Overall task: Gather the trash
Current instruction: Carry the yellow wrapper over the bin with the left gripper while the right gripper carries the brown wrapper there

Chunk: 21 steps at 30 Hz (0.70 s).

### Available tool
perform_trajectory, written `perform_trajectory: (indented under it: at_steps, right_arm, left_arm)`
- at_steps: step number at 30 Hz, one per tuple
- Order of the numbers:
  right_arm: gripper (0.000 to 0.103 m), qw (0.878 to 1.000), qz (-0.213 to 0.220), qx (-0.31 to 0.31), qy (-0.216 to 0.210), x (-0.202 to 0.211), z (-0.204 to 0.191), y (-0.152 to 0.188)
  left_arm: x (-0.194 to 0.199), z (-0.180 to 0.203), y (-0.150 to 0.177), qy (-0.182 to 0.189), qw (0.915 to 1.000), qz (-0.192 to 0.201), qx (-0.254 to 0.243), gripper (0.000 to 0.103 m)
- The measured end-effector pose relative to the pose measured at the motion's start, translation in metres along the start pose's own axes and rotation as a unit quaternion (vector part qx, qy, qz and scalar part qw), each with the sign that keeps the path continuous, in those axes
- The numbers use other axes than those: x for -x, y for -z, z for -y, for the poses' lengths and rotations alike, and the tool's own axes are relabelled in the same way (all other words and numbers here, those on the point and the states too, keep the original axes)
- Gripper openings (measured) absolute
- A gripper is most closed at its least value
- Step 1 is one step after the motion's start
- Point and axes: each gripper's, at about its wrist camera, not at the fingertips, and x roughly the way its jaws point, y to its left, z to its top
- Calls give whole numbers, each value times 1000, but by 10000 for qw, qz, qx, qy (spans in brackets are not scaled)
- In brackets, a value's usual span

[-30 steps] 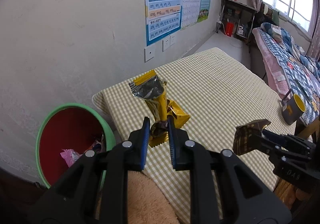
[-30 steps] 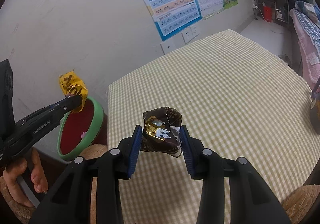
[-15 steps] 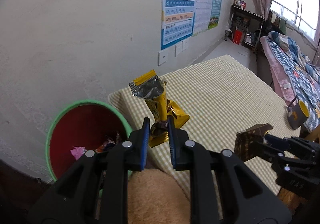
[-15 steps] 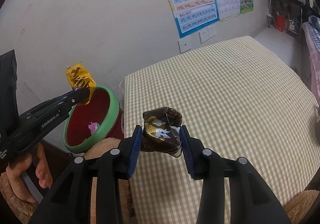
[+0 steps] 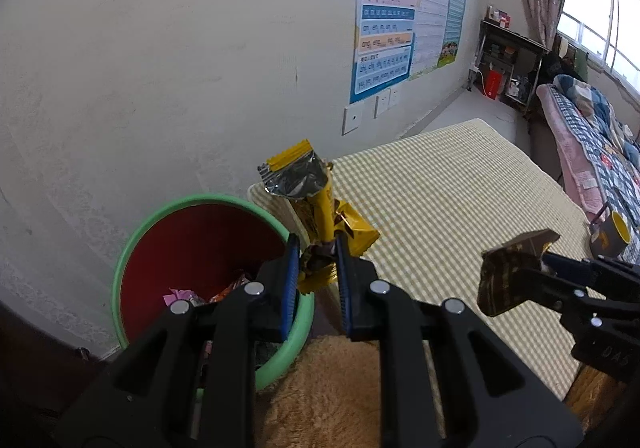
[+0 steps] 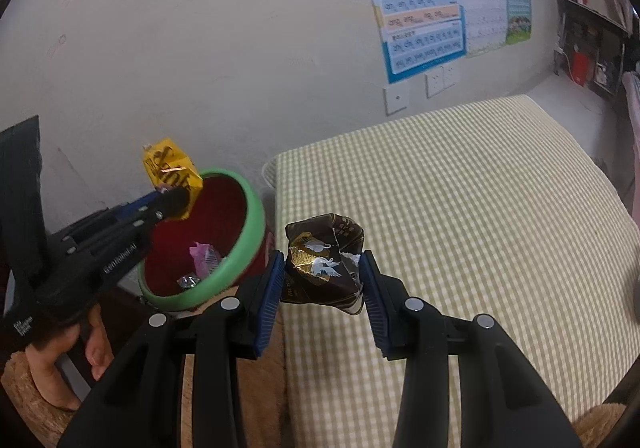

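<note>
My left hand-held gripper (image 5: 316, 268) is clamped tight on the yellow wrapper (image 5: 320, 216), which stands upright just at the near rim of the green-rimmed bin (image 5: 132, 248), so the bin's mouth lies a little to the left and below it. My right hand-held gripper (image 6: 322, 284) is pinched on the crumpled dark wrapper (image 6: 324, 260), over the edge of the checked tabletop (image 6: 460, 208) beside the bin. I judge the left hand nearer the bin, so its wrapper should drop first.
</note>
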Motion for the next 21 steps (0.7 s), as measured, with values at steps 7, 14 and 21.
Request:
perform_trajectory:
  at_steps: [7, 14, 21]
  right_arm:
    - [38, 9997, -72, 199, -101, -12, -21, -10]
    - [38, 9991, -156, 351, -161, -25, -37, -14]
    - [38, 9986, -228, 436, -214, -36, -47, -19]
  left_arm:
    - [0, -19, 4, -158, 9998, 20, 97, 17]
    - [-2, -39, 9, -221, 9994, -27, 284, 17]
    - [-6, -52, 13, -289, 9986, -84, 435, 17]
